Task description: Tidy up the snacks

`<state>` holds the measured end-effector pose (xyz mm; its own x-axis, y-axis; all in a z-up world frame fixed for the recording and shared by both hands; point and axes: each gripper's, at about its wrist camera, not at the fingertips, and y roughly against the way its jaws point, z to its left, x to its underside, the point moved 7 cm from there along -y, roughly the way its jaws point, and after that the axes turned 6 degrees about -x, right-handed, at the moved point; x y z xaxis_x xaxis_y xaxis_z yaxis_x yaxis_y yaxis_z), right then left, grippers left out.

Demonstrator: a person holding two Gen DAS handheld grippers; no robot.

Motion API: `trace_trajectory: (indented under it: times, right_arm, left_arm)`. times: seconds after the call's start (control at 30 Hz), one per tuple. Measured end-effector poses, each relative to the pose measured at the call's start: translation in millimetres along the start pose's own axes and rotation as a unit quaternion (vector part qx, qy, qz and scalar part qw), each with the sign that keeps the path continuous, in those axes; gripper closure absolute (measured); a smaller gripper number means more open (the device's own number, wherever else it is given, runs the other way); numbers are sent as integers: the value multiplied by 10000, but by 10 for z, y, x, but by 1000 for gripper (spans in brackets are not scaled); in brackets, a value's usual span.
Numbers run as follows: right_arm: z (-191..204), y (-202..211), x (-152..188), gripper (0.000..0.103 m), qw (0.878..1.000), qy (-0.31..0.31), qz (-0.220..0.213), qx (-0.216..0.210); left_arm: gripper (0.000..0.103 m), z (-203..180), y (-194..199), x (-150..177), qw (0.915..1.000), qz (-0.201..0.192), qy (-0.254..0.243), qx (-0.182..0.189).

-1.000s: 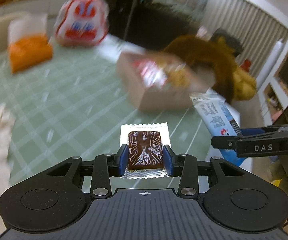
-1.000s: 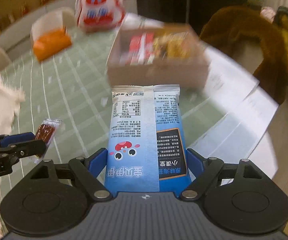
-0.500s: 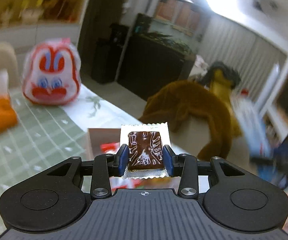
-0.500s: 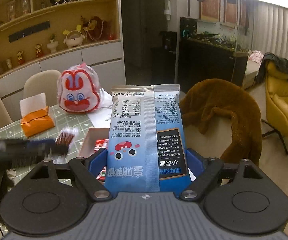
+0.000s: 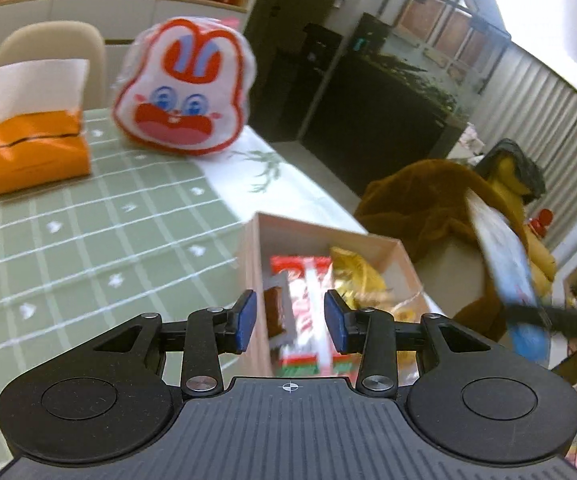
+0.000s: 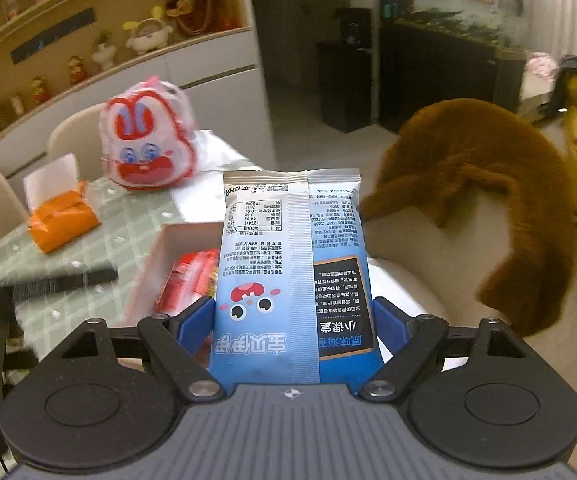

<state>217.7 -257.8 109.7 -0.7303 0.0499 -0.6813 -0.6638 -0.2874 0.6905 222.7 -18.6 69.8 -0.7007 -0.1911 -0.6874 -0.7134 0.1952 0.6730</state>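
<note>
With the left tongs (image 5: 288, 316) spread over the box (image 5: 368, 242) and the right tongs (image 6: 292, 320) pinching the blue packet (image 6: 292, 264) beside it, an early release could drop the packet off the table (image 5: 88, 220).

My left tongs (image 5: 288, 322) no longer pinch the brown packet (image 5: 275, 314); it now drops blurred into the box (image 5: 250, 264), jaws standing apart above it.

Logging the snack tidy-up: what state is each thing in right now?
Left tongs: open, gripping nothing.
Right tongs: shut on blue snack bag.
Brown snack packet: loose, tilted, over the box.
Box: open-topped, snacks inside.
Orange tissue pack: open, tissue sticking up.
</note>
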Motion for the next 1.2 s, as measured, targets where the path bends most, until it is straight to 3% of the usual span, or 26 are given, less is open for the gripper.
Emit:
trace_trajectory:
  times: [0.13, 0.23, 0.33, 0.5, 0.6, 0.8, 0.87, 0.97, 1.07, 1.1, 1.2]
  right_arm:
    - [273, -539, -147, 18, 9977, -289, 224, -574]
    - [351, -993, -81, 17, 9942, -567, 629, -656]
    - [365, -1142, 71, 17, 9898, -791, 874, -798]
    - [399, -802, 351, 17, 9962, -764, 401, -126]
    - [506, -521, 768, 17, 9968, -745, 225, 181]
    - [794, -376, 1838, 16, 9927, -886, 449, 690]
    - [870, -397, 2099, 14, 9917, -912, 546, 723]
    - [1051, -371, 2228, 14, 9939, -412, 240, 993]
    - [1114, -432, 2285, 5, 9920, -230, 126, 1235]
    - [1101, -434, 2296, 0, 9902, -283, 63, 1363]
    - [1022, -396, 2332, 0, 9866, -519, -193, 1534]
  left_arm:
    - [61, 111, 179, 252, 9994, 18, 283, -210]
    - [61, 212, 241, 480, 9979, 169, 537, -323]
    - [61, 357, 304, 732, 9964, 332, 597, -506]
    - [61, 580, 375, 1094, 9978, 388, 179, -509]
    - [61, 691, 418, 1360, 9971, 428, -302, -545]
    - [61, 766, 564, 1690, 9844, 230, -1563, -770]
    - [60, 781, 581, 1728, 9827, 160, -1714, -682]
    - [58, 776, 533, 1730, 9819, 11, -1803, -583]
    - [57, 728, 432, 1679, 9811, -151, -1846, -560]
    - [56, 702, 405, 1662, 9805, -183, -1876, -556]
    - [56, 656, 346, 1639, 9795, -274, -1934, -498]
